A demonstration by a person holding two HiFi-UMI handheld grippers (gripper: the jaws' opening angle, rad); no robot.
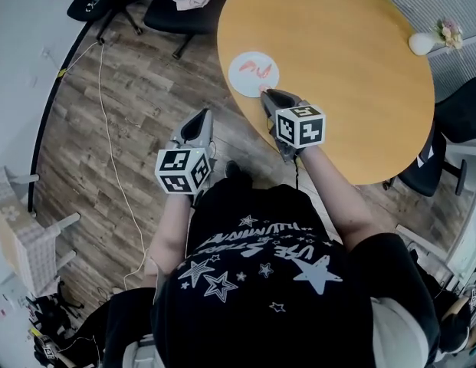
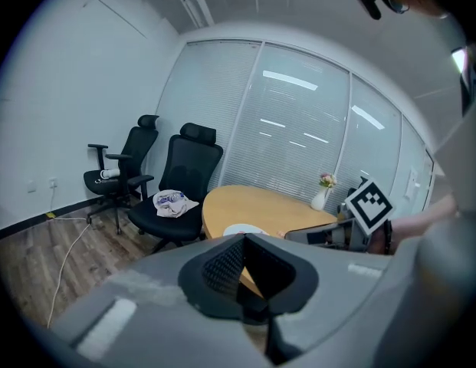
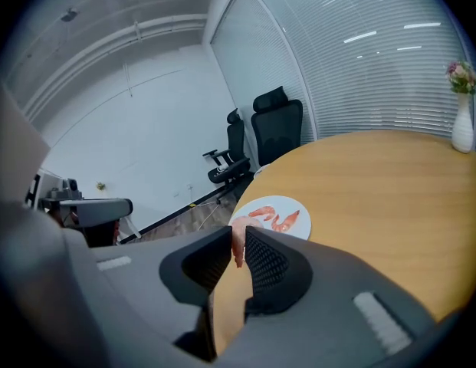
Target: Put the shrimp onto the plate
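R gripper (image 3: 237, 233) clamps shrimp (image 3: 238, 245) beside plate (image 3: 302, 225) rim; L gripper (image 2: 245, 241) jaws together.

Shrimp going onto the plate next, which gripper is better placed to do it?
Right. The right gripper holds a shrimp between its jaws by the plate's near edge; the left gripper is empty and off the table, over the floor.

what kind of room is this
Probably an office meeting room: a round wooden table, black high-backed swivel office chairs beside it, and white slatted blinds along the wall.
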